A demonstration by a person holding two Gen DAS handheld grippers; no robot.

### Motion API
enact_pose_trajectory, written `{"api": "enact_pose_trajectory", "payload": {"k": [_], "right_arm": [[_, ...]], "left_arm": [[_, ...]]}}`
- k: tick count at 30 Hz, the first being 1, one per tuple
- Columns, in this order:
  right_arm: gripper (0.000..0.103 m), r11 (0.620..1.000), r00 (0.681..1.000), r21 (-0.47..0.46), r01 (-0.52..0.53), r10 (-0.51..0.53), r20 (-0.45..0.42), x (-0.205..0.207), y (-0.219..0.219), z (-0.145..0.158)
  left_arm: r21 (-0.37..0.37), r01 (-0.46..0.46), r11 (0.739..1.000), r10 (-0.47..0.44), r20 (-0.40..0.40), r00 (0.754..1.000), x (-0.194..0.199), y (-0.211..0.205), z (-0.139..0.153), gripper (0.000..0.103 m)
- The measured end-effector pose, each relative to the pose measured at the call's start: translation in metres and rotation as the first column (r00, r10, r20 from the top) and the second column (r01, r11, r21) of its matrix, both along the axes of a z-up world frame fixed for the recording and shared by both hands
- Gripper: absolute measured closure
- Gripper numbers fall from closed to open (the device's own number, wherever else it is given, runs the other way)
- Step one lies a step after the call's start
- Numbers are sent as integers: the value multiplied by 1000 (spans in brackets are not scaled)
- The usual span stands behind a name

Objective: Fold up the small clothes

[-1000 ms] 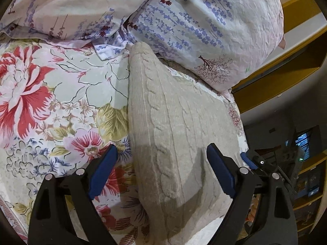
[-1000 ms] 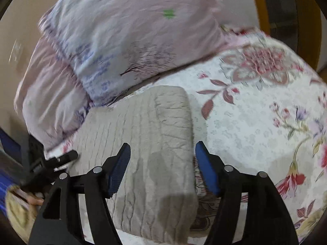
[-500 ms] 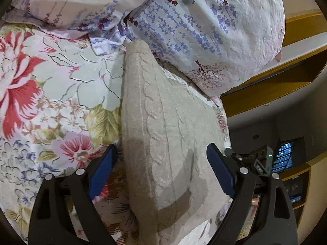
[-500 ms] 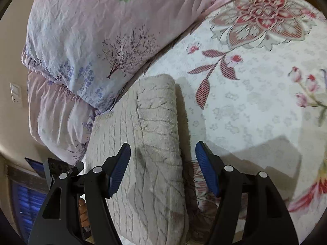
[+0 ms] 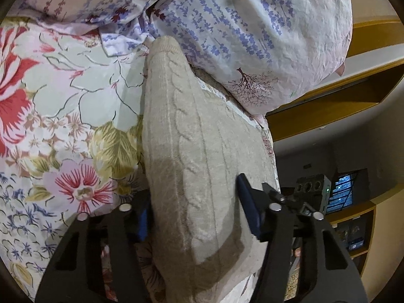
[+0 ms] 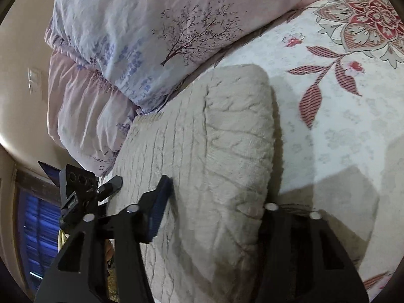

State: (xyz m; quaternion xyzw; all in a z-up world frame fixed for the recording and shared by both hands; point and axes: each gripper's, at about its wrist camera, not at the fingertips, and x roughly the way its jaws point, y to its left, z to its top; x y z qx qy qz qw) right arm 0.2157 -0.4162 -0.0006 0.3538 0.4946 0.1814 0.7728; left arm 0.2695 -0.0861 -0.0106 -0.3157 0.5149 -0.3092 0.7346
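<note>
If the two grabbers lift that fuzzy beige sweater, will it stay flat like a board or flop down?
It will probably flop. The sweater is thick, soft cable knit, folded into a rounded bundle on the bedspread, so the middle would likely sag. It looks fuzzy, not slippery. The left gripper and right gripper, now closing around its edges, should hold it.

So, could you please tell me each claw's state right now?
Left claw: closing around the folded beige sweater.
Right claw: closing around the same sweater's thick fold.
</note>
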Motion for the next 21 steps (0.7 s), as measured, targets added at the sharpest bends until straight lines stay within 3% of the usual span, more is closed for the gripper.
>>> {"api": "enact_pose_trajectory", "payload": {"k": [4, 11, 14, 21], "right_arm": [[70, 998, 999, 59, 37, -39, 25, -7, -1, 8], [73, 996, 996, 83, 17, -24, 91, -23, 27, 39], [73, 996, 994, 83, -13, 3, 111, -28, 51, 47], [74, 996, 984, -20, -91, 93, 151, -20, 123, 50]], "left_arm": [[-39, 8, 999, -8, 7, 1000, -2, 7, 4, 65], [-69, 31, 997, -28, 45, 999, -15, 34, 28, 66], [-53, 25, 998, -21, 67, 998, -26, 58, 39, 66], [43, -17, 999, 12, 110, 994, -47, 120, 53, 66]]}}
